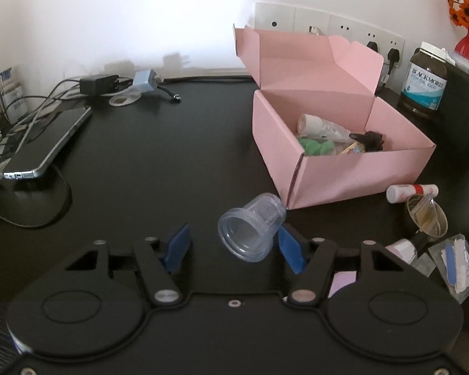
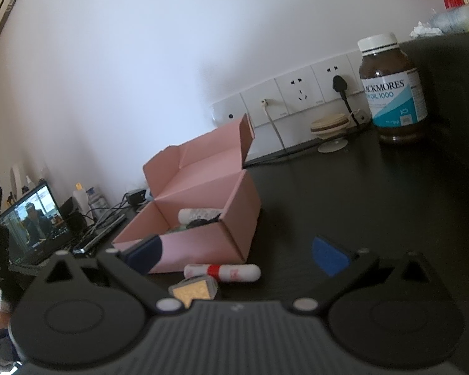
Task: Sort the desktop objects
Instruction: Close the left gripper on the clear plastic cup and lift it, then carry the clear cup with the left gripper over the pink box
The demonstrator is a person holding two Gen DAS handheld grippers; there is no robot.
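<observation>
Tilting downward over the desk [image 1: 156, 172], left gripper [image 1: 234, 243] stood with jaws apart | clear plastic cup [image 1: 251, 229] on its side between them, unpinched | pink box [image 1: 337, 156] at 1 o'clock | right gripper [image 2: 237, 254] nearly level, jaws spread, nothing held.

Pink box [image 1: 344, 168] contents mostly hidden by front wall; packets [image 1: 453, 265] cut off at right edge; laptop [image 2: 34, 222] screen blurry, partly cut.
</observation>
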